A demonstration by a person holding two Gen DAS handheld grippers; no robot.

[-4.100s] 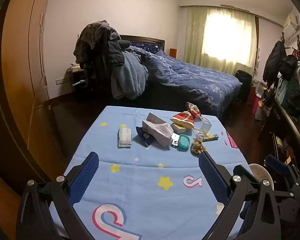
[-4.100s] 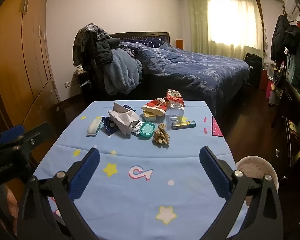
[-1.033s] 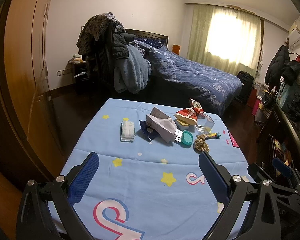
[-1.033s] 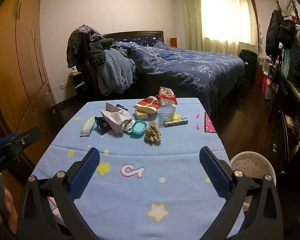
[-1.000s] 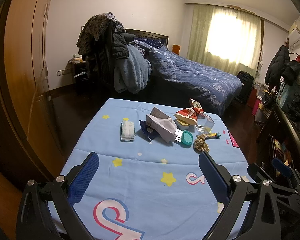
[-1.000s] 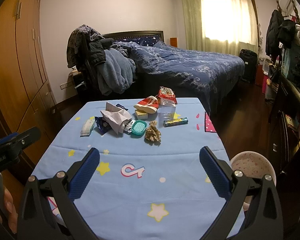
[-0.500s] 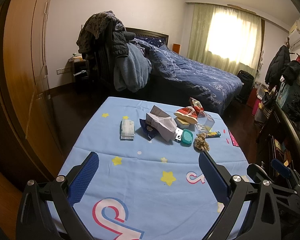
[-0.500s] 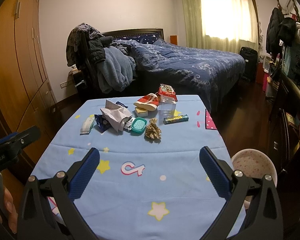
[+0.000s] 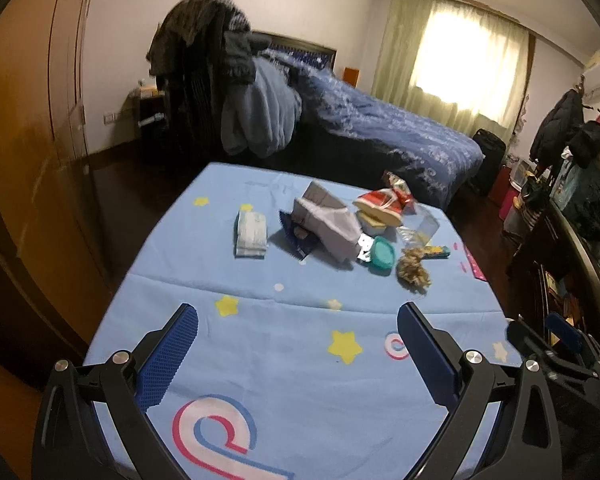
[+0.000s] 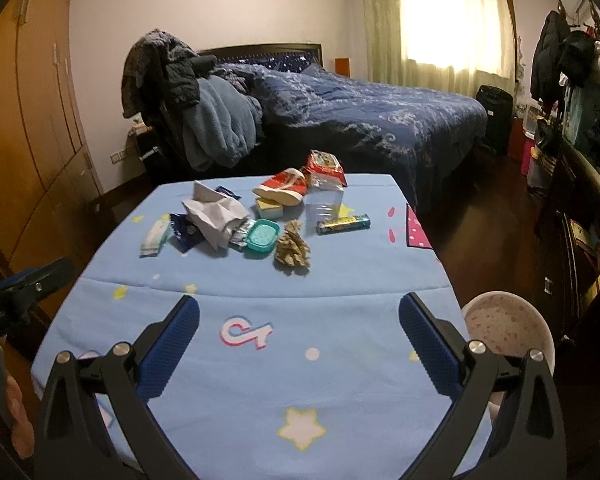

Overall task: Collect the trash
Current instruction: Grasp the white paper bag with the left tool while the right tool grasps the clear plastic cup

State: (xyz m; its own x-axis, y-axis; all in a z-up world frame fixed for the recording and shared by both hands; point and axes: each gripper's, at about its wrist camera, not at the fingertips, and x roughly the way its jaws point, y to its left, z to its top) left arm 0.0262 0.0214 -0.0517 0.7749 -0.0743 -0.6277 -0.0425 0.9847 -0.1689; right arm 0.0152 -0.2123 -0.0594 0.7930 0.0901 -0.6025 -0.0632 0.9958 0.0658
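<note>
Trash lies at the far middle of a blue star-print table (image 9: pixel 284 344) (image 10: pixel 340 280): a crumpled grey paper bag (image 9: pixel 328 224) (image 10: pixel 216 216), a folded tissue pack (image 9: pixel 251 234) (image 10: pixel 155 236), a dark blue wrapper (image 9: pixel 294 238), a teal lid (image 9: pixel 382 256) (image 10: pixel 262 235), a brown crumpled wad (image 9: pixel 412 273) (image 10: pixel 292 250), a red snack bag (image 9: pixel 382 203) (image 10: pixel 284 187), a clear plastic bag (image 10: pixel 324 200) and a candy tube (image 10: pixel 343 223). My left gripper (image 9: pixel 298 354) and right gripper (image 10: pixel 299 340) are both open and empty over the near table.
A pink-speckled white bin (image 10: pixel 508 332) stands on the floor right of the table. A bed with a blue quilt (image 10: pixel 380 120) and a chair heaped with clothes (image 10: pixel 180 96) lie beyond. A wooden wardrobe (image 9: pixel 28 120) is at left, cluttered shelves (image 9: pixel 580 208) at right.
Both grippers have moved a little forward toward the trash pile, which looks larger now. Both stay open and empty.
</note>
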